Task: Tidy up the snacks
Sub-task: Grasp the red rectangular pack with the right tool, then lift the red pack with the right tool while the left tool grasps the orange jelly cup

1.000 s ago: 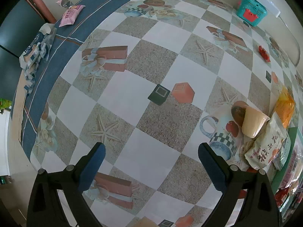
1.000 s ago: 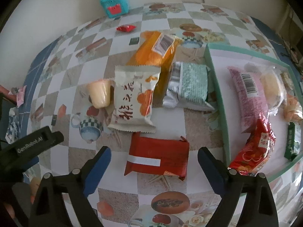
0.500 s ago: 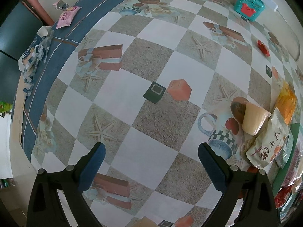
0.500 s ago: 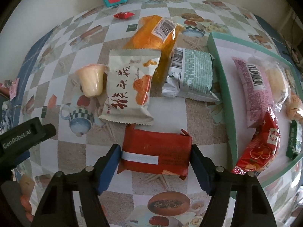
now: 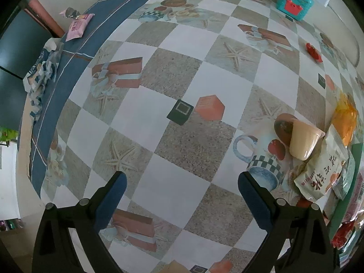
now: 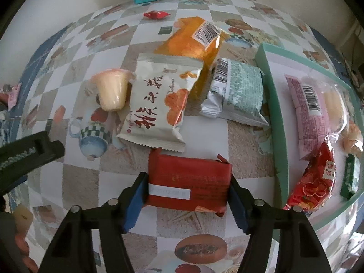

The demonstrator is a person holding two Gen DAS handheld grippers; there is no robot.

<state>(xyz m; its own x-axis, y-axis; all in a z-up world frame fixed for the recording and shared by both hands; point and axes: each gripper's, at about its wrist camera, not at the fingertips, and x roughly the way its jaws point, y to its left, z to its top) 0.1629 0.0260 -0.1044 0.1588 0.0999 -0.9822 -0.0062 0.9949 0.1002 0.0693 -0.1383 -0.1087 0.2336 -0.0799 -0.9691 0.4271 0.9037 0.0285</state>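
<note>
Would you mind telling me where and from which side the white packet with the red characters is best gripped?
Grip the white packet across its two long plain edges, near the middle, coming straight down from above. It lies flat and puffy; its crimped ends are thin, and its top end leans on the orange packet. The pudding cup crowds one edge, so keep the fingers narrow there.

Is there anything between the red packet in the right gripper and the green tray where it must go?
Nothing lies on the tablecloth between the red packet, which the right gripper has just closed on, and the green tray. Only the tray's raised near wall stands there, so the packet must probably be lifted over it.
</note>
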